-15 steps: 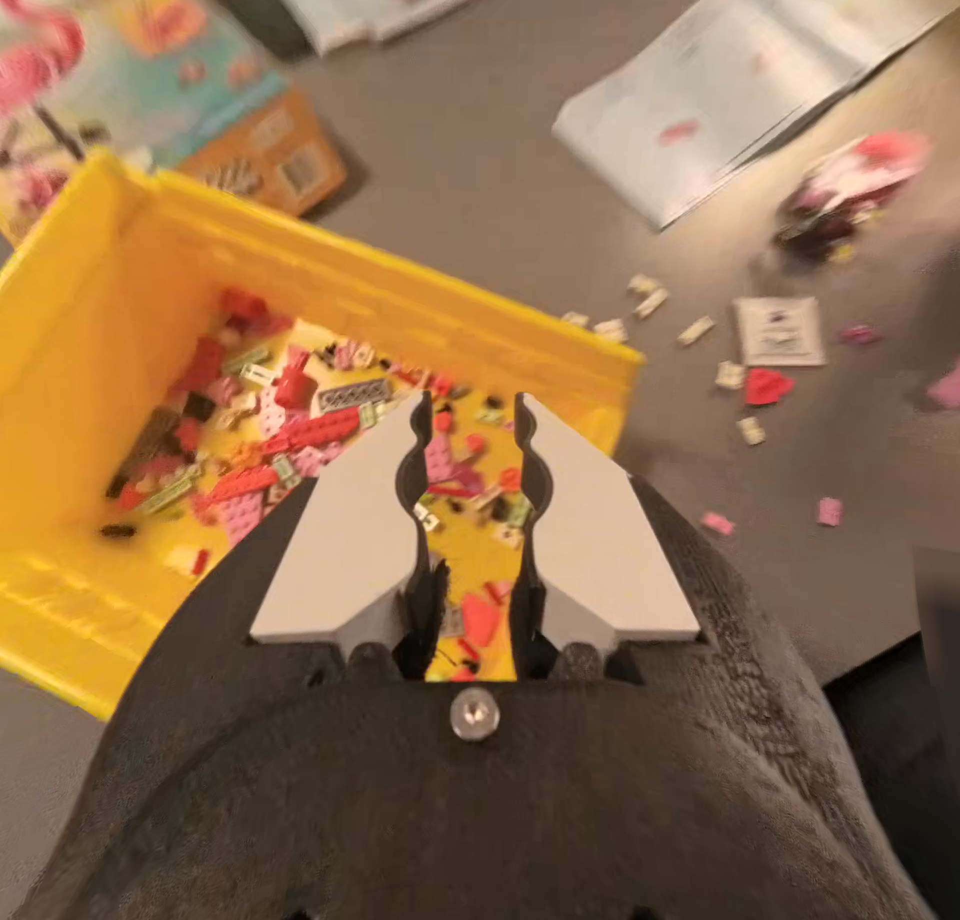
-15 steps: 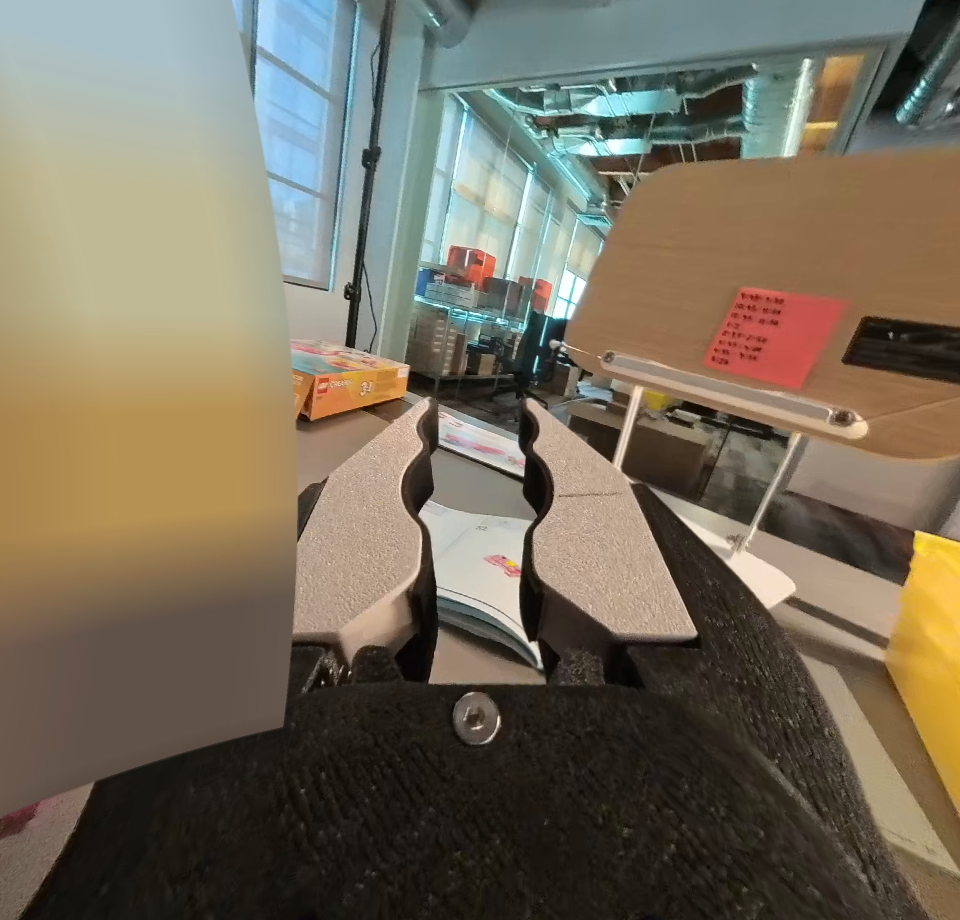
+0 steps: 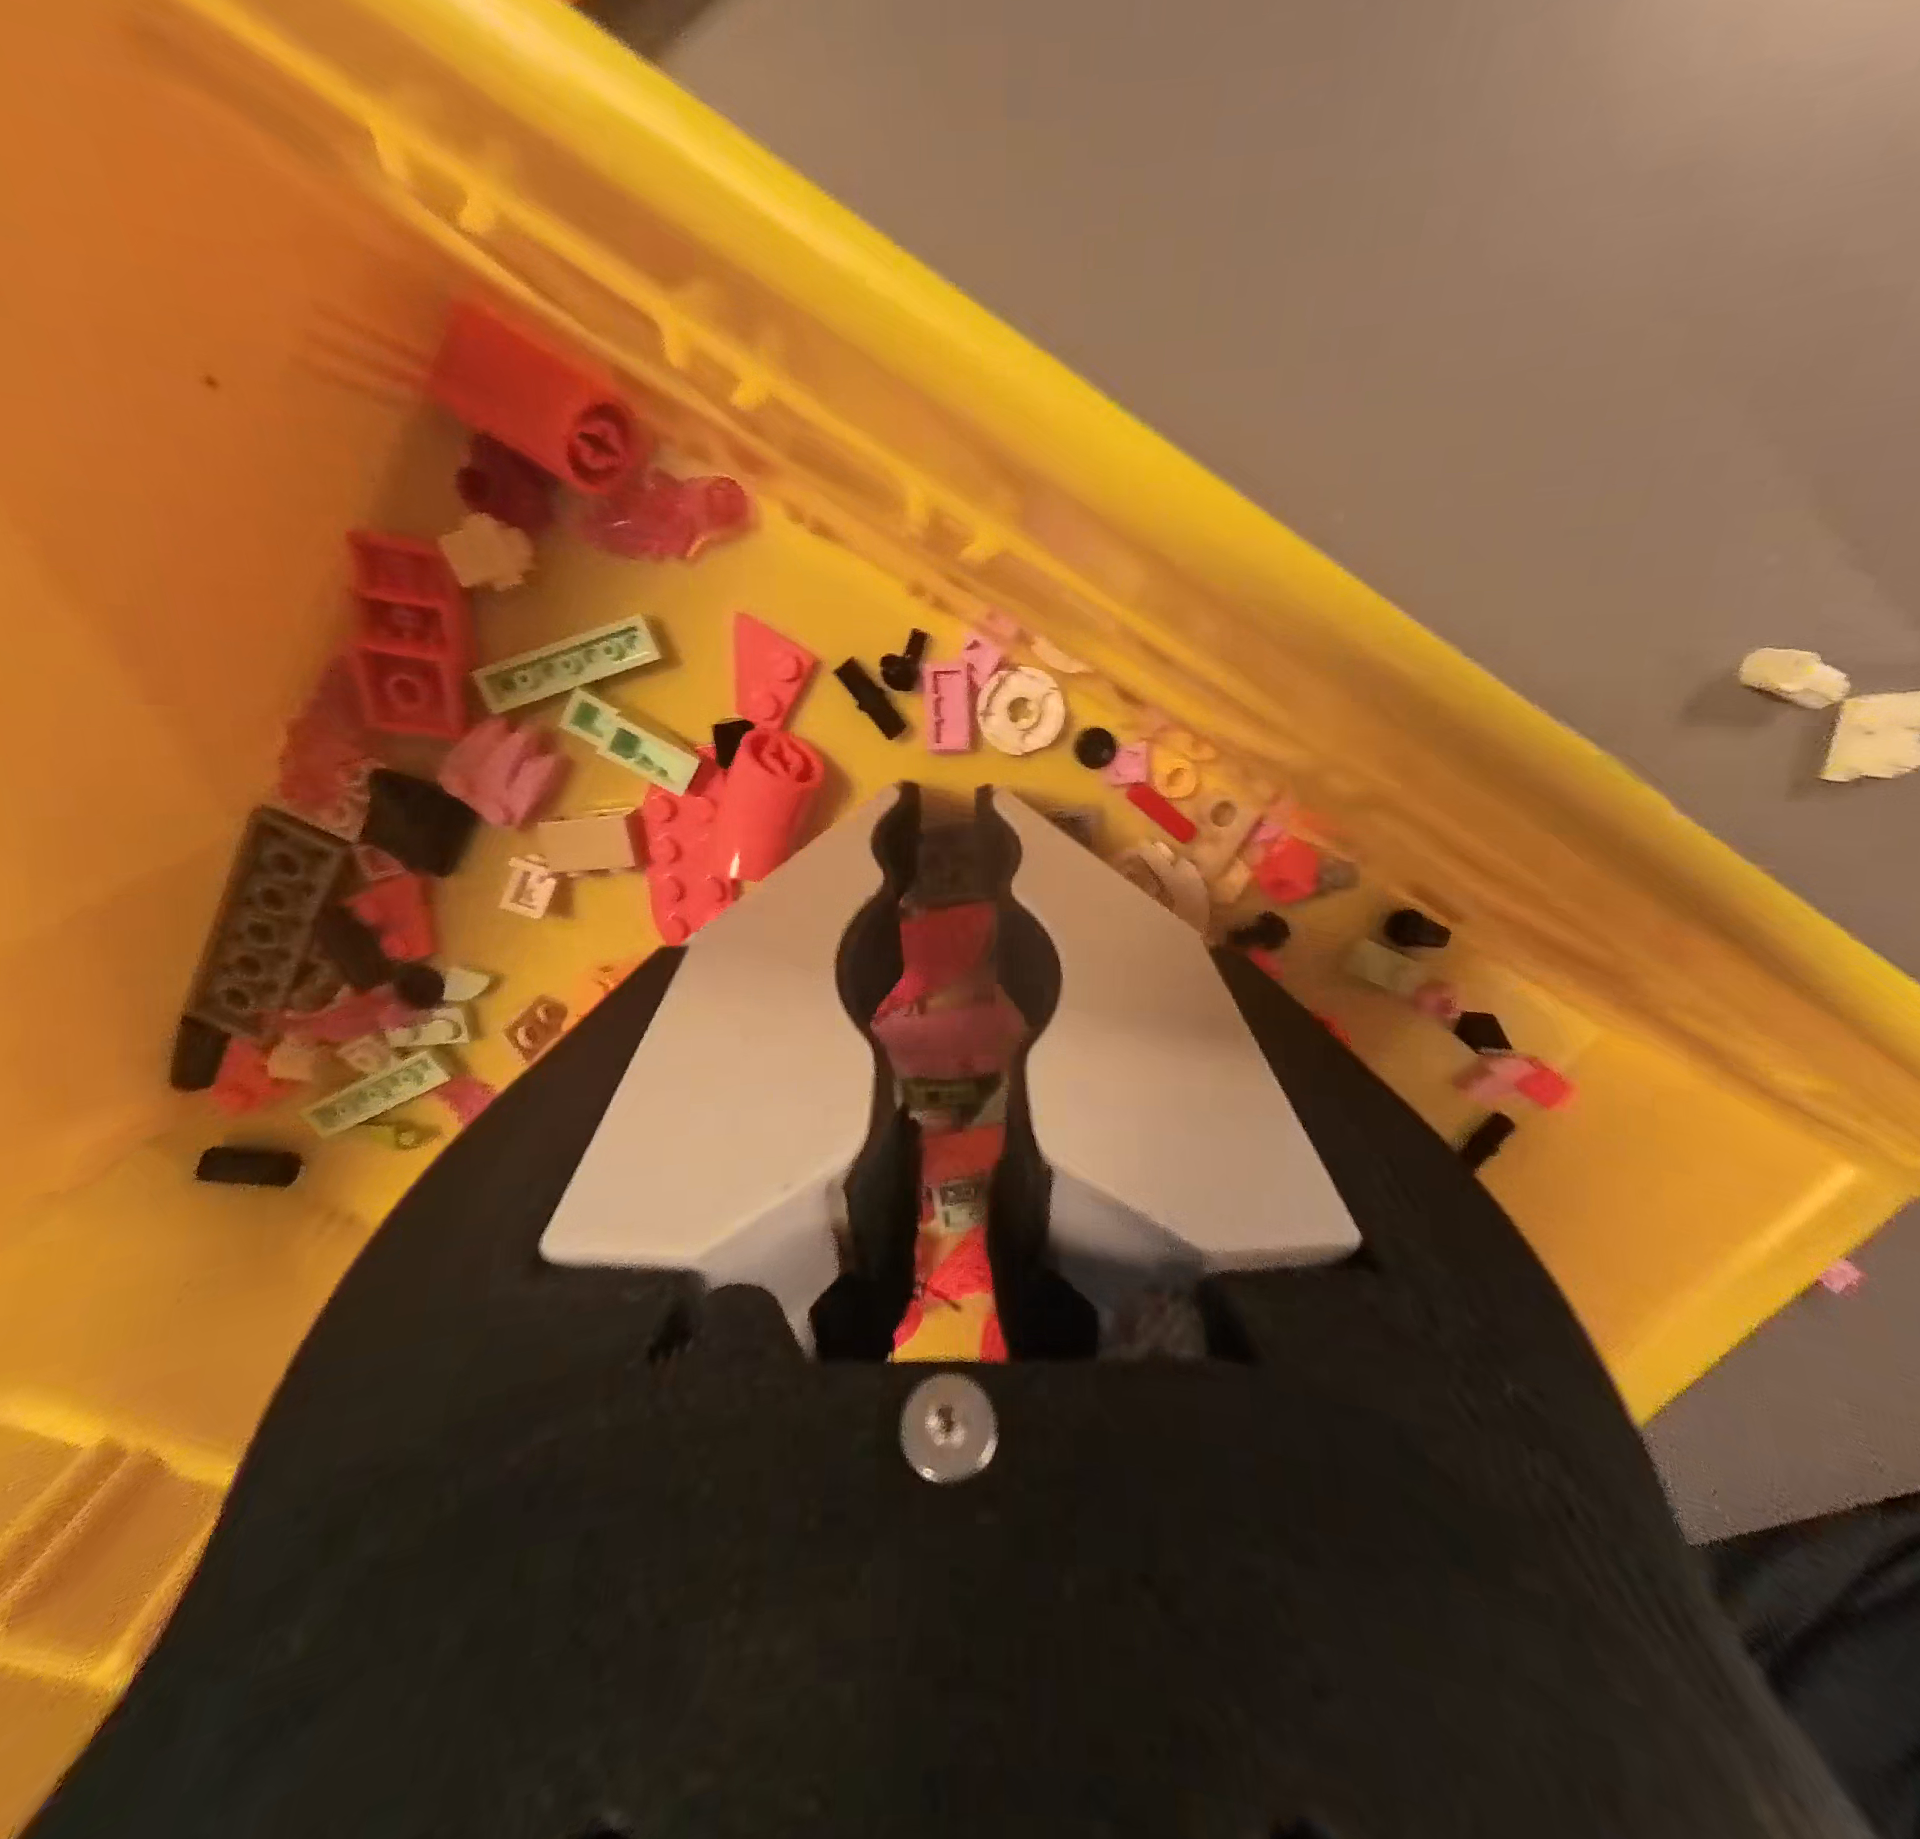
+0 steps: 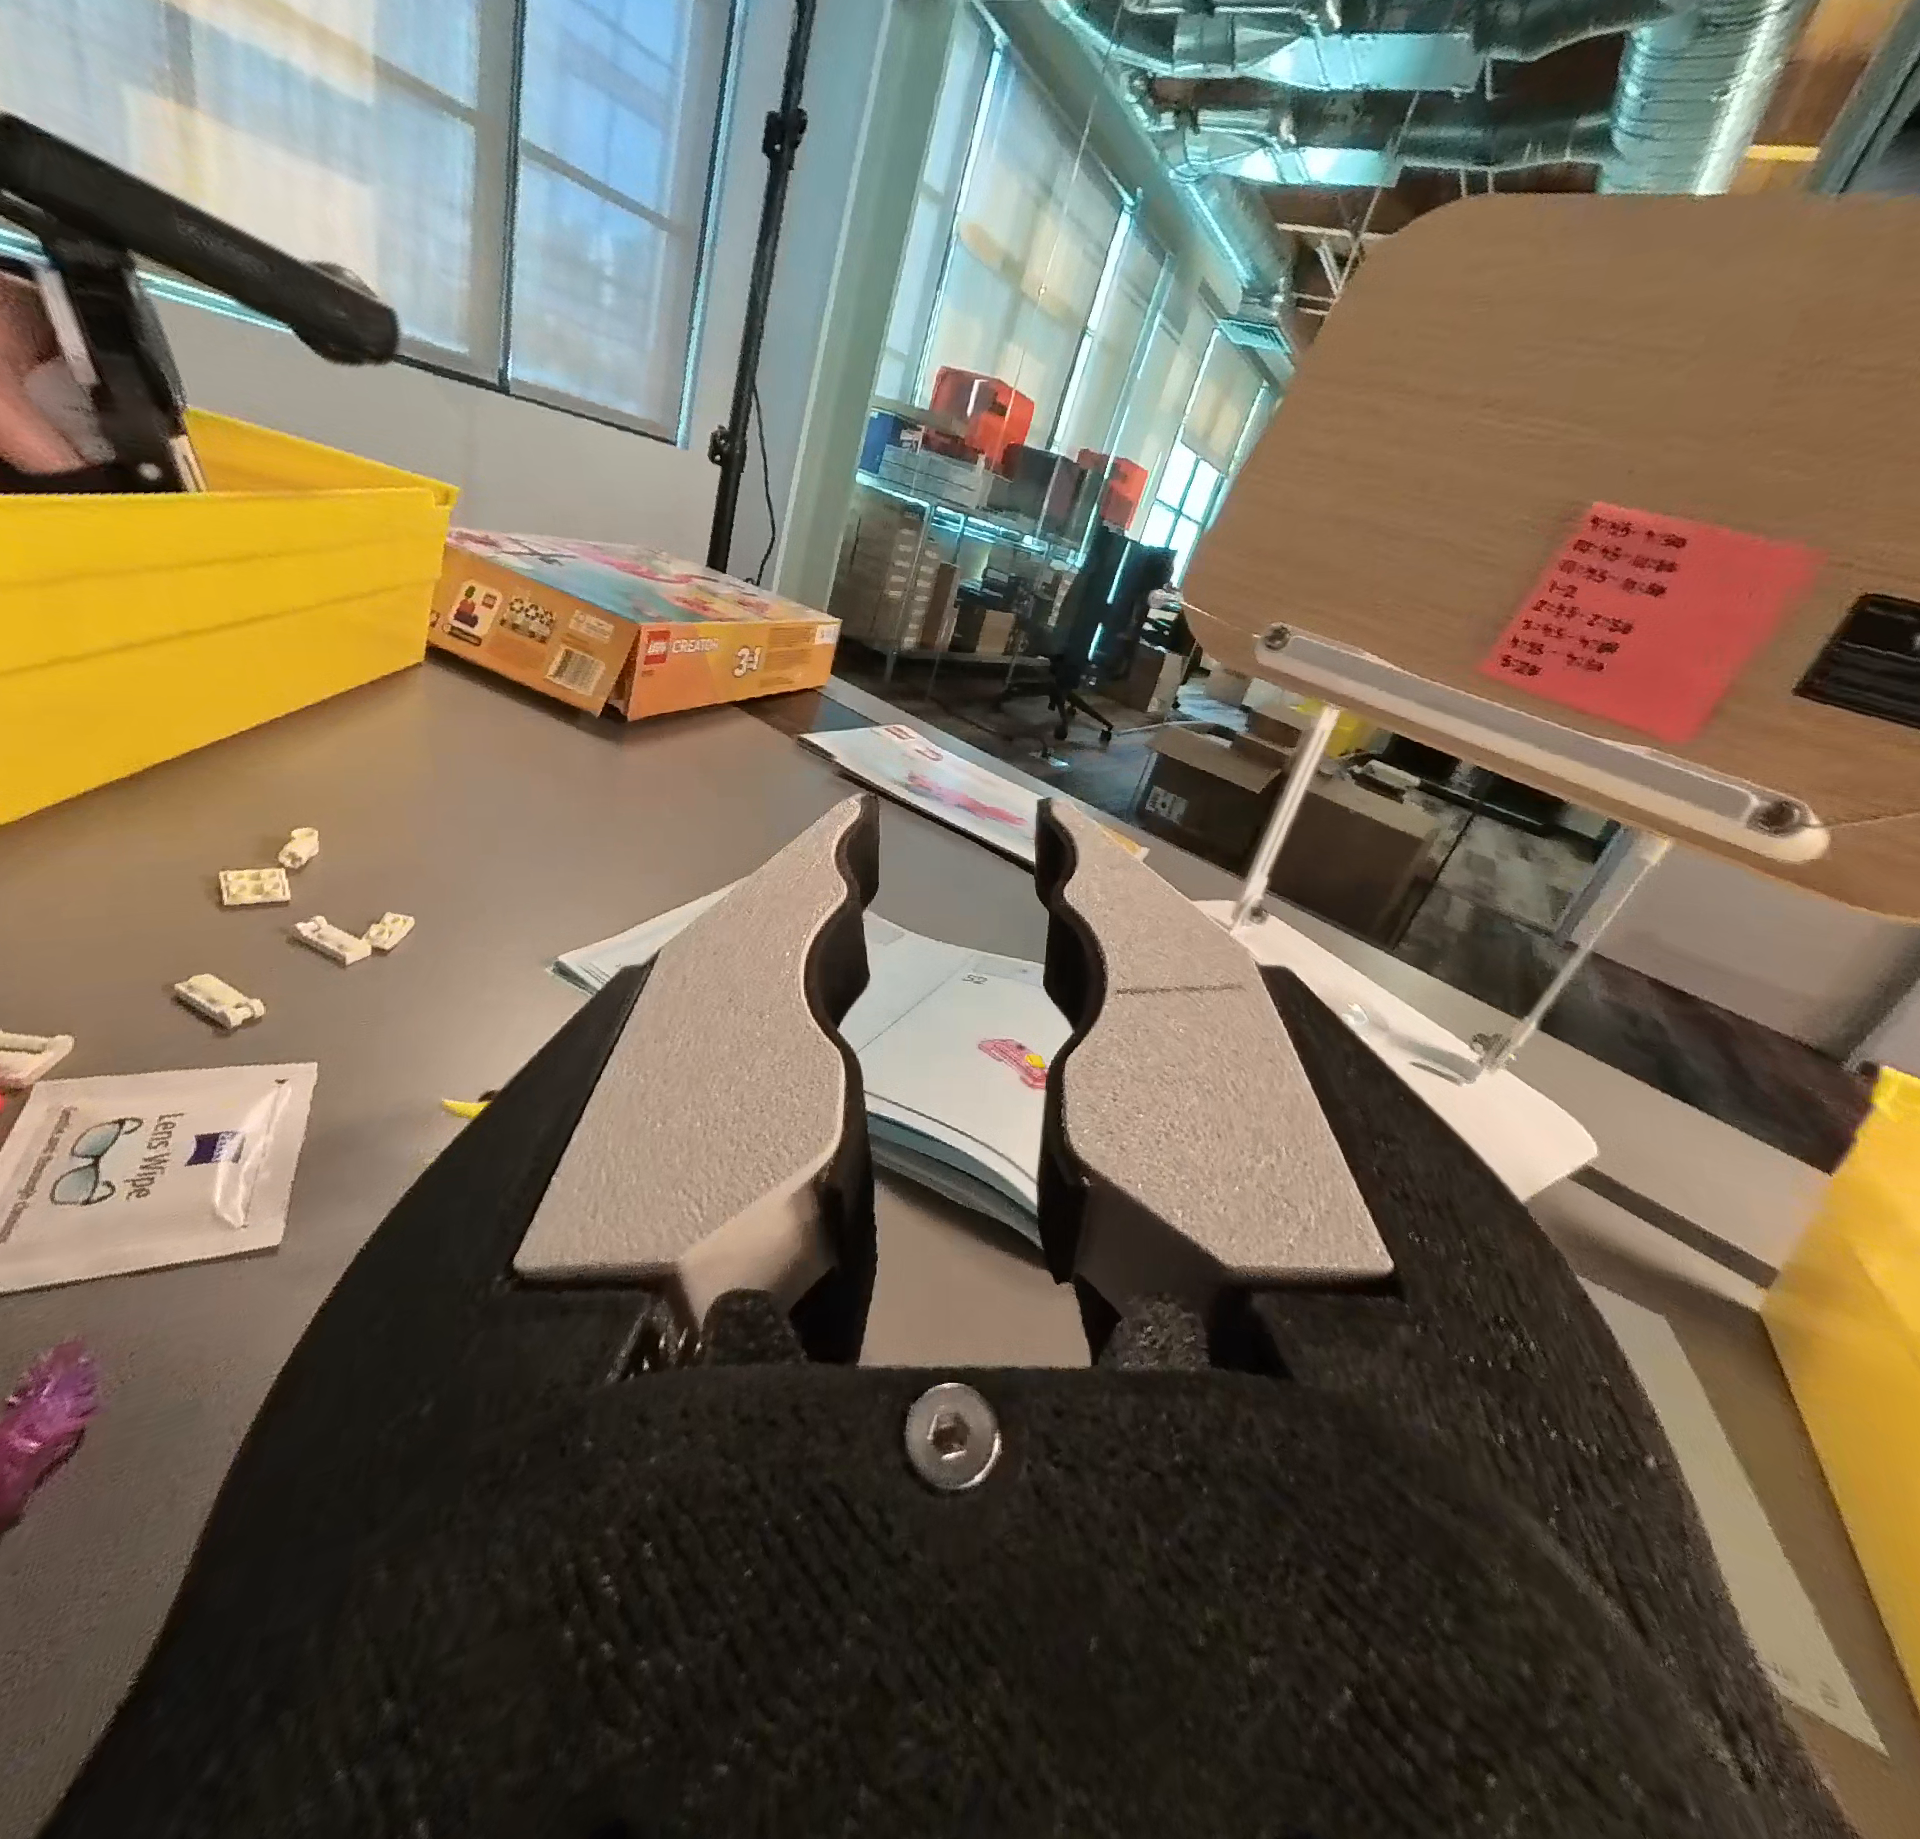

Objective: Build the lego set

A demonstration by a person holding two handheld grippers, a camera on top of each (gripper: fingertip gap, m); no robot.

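Pinching a dark grey brick (image 3: 940, 859) at its tips, the left gripper (image 3: 945, 802) reaches into a yellow bin (image 3: 935, 418) of loose bricks (image 3: 727, 833). The right gripper (image 4: 956, 833) hangs parted and bare over a grey table (image 4: 520, 802). One open booklet (image 4: 956, 1041) lies beneath, five white pieces (image 4: 330, 937) and one printed sachet (image 4: 156, 1166) leftward, one printed orange box (image 4: 644, 636) beyond, office windows (image 4: 603, 179) behind.

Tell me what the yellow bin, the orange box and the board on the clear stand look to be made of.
Yellow bin: moulded plastic, likely; smooth, slightly glossy, with ribbed walls.
Orange box: printed cardboard; an end flap hangs open, showing a thin edge.
Board: wood or wood-look laminate, matte with straight grain; which one cannot be told.
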